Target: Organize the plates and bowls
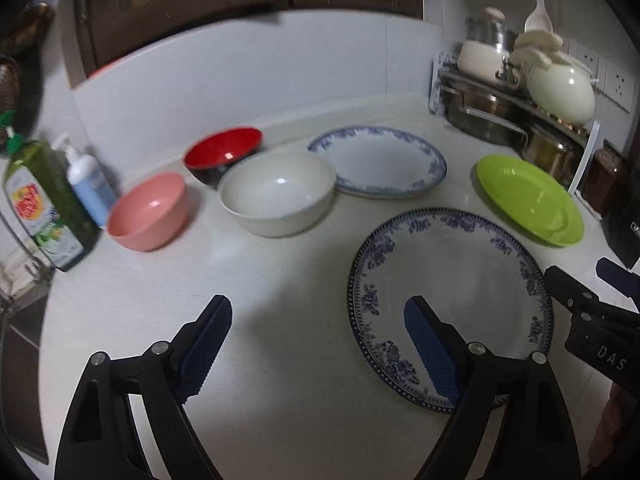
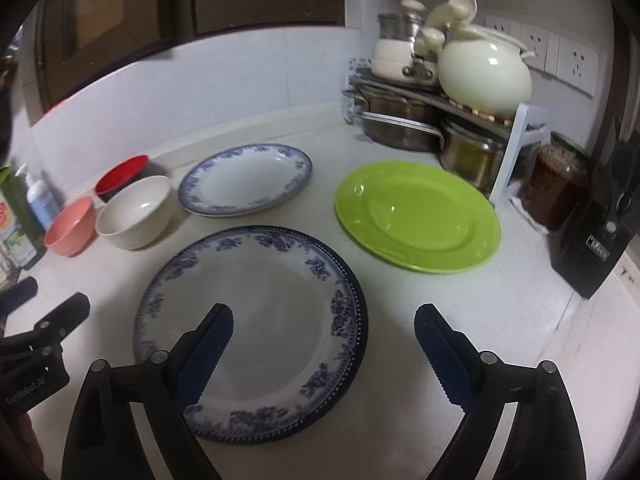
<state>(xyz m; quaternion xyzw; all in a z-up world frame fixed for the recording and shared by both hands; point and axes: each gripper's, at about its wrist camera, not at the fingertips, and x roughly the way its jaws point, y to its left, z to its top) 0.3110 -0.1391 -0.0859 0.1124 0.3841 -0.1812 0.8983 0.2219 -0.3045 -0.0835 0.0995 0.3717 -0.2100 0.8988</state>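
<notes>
The near blue-rimmed plate (image 2: 256, 320) is lying flat on the counter (image 1: 280, 360) while the left gripper (image 1: 316, 340) and right gripper (image 2: 324, 344), both wide and empty, are flanking its edges, likely needing lower, closing jaws.

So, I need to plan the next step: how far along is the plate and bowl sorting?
Nothing looks stacked yet. The pink bowl, white bowl, red bowl, green plate and both blue-patterned plates lie separately. The left gripper and right gripper are open and empty over the near plate. All stacking remains.
</notes>
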